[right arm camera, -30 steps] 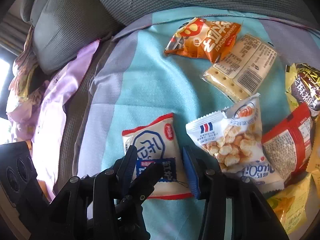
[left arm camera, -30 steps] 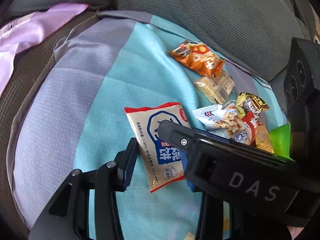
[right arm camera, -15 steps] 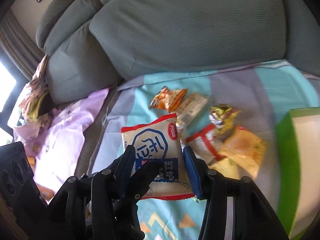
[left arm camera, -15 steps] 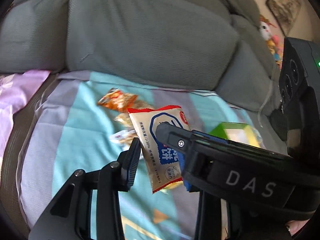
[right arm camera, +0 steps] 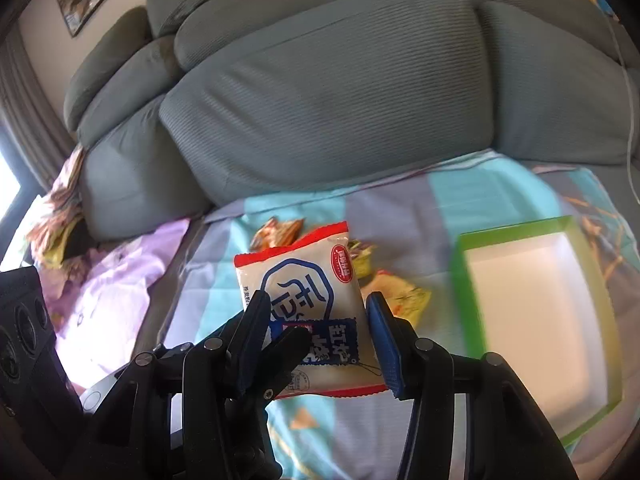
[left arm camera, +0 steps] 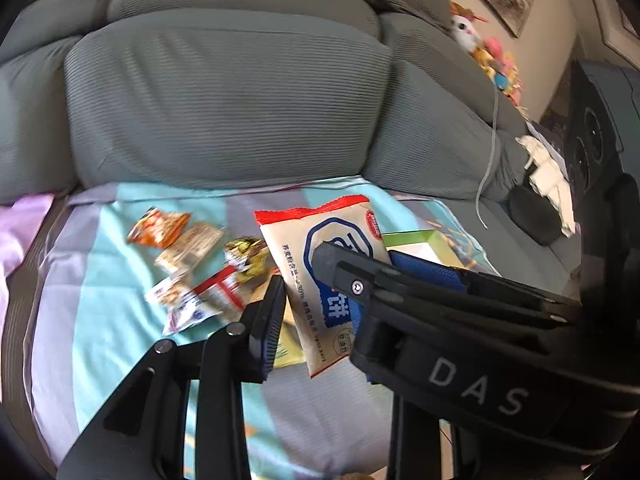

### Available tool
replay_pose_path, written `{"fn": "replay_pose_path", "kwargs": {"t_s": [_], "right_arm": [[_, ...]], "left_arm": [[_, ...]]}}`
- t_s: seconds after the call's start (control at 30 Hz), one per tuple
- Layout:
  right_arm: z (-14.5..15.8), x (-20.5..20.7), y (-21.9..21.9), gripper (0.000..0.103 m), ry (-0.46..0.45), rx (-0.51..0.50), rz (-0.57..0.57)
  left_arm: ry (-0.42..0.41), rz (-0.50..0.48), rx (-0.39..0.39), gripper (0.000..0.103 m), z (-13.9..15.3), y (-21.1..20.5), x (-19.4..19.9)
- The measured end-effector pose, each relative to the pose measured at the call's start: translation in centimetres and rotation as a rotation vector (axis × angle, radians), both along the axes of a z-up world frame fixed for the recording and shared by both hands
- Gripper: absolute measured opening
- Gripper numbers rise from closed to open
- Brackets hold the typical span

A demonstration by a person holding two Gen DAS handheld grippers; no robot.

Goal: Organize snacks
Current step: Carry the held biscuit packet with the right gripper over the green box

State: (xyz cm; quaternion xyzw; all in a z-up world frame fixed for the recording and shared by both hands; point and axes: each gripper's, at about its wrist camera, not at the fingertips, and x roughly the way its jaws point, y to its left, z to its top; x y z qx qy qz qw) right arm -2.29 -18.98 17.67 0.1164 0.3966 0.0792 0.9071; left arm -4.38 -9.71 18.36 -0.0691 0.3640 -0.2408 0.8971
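A cream snack packet (left arm camera: 316, 236) with red ends and blue print hangs in the air above the striped cloth. In the left wrist view it sits between the fingers of my left gripper (left arm camera: 320, 304), which is shut on it. My right gripper (left arm camera: 360, 256) crosses in front and hides the left gripper's right finger. In the right wrist view the same packet (right arm camera: 304, 276) fills the gap of my right gripper (right arm camera: 316, 316), whose blue pads press on both side edges. One black finger (right arm camera: 292, 340) of the left gripper lies across the packet's lower face.
Several loose snack packets (left arm camera: 200, 272) lie in a pile on the teal and lilac cloth (left arm camera: 100, 300). A green-rimmed white box (right arm camera: 460, 280) stands open to the right. Grey sofa cushions (right arm camera: 328, 100) rise behind. A lilac sheet (right arm camera: 112, 280) covers the left side.
Both grippers have risen together, lifting the cream packet off the cloth. The views tilted up to the cushions, and the green box came into sight at the right.
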Motion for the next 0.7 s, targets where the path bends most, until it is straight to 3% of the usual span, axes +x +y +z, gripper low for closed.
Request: {"fn": "replay_pose_path", "kwargs": {"t_s": [0.37,0.57,0.7], "right_arm": [[0.4,-2.0,-8.3,0.052,-0.065,0.074,-0.151],[-1.0,-2.8,-10.9,0.052,-0.056,0.126,-0.207],[-0.9,-3.7,-11.9,0.052,-0.061,0.149,-0.233]], "left_arm": [[-0.031,-0.123,0.041,0.030,0.3,-7.6,0.4],[-0.039,-0.162,0.086,0.030,-0.5,-9.9,0.1],[-0.051,-0.183,0.087,0.030,0.5,-10.5,-0.2]]}}
